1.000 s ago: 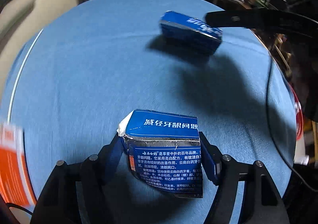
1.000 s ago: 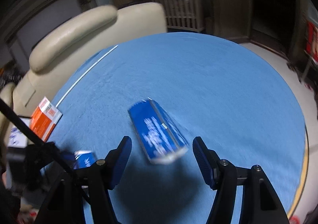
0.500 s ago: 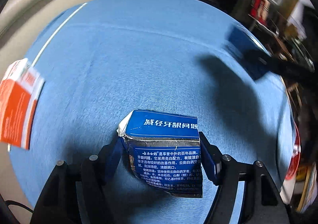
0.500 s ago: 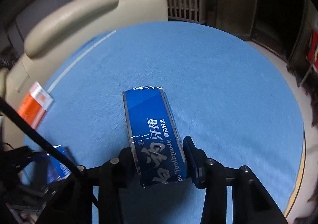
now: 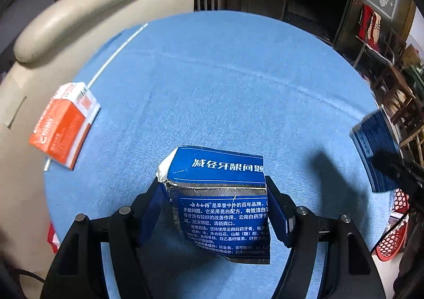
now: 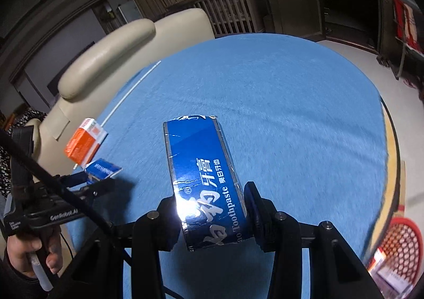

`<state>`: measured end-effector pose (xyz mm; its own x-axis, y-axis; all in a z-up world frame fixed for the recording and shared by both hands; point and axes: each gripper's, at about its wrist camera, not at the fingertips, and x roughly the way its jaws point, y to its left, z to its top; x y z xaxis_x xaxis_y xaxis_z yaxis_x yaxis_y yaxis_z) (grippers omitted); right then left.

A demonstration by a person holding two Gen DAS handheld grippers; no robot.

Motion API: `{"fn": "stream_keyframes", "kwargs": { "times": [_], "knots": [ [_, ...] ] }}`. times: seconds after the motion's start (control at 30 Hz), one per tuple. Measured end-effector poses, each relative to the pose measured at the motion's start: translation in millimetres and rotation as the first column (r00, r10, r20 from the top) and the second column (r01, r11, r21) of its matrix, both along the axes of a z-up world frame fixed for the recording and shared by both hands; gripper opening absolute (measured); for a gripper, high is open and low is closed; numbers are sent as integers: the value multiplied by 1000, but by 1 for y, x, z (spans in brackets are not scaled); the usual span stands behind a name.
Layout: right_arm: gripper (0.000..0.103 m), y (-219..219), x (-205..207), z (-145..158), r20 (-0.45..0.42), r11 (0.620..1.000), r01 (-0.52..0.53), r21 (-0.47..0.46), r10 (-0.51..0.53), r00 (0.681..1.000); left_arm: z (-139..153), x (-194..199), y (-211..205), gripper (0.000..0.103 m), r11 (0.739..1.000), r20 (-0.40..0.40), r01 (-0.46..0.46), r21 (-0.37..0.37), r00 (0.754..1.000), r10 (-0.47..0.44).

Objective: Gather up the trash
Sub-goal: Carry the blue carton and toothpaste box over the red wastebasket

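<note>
1. Left wrist: left gripper (image 5: pixel 216 202) is clamped on a torn blue carton piece (image 5: pixel 221 200), held above the blue tabletop (image 5: pixel 238 81). Chinese print on it, headline 减轻牙龈问题, then usage and ingredient text. An orange box (image 5: pixel 63 125) lies on the cloth near the left edge, not yet collected; its label is too blurred to read.
2. Right wrist: right gripper (image 6: pixel 212 212) has just closed and now pinches a long blue toothpaste box (image 6: pixel 204 179) by its near end, clear of the table. Legible: "Toothpaste" plus large Chinese characters. "GenRobot.AI" is printed on the other handle.
3. Step: both pieces are picked and in carry. A red mesh basket (image 6: pixel 400 248) sits low right, probably the bin. Next move: swing over it and release, then fetch the orange box.
</note>
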<state>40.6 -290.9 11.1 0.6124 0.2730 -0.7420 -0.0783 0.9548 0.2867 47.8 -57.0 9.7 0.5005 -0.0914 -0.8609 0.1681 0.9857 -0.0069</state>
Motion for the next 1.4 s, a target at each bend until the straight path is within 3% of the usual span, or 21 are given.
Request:
{"fn": "stream_keyframes", "kwargs": {
  "times": [0.2, 0.77, 1.4],
  "knots": [
    [46, -21, -37, 8, 30, 999, 40, 34, -41, 999, 12, -16, -22, 73, 999, 28, 28, 20, 999, -28],
    [46, -83, -104, 8, 39, 976, 195, 102, -200, 979, -8, -23, -103, 73, 987, 23, 158, 35, 987, -159],
    [46, -148, -156, 7, 28, 920, 375, 111, -380, 924, -15, -27, -167, 73, 956, -7, 293, 28, 956, -293]
  ]
}}
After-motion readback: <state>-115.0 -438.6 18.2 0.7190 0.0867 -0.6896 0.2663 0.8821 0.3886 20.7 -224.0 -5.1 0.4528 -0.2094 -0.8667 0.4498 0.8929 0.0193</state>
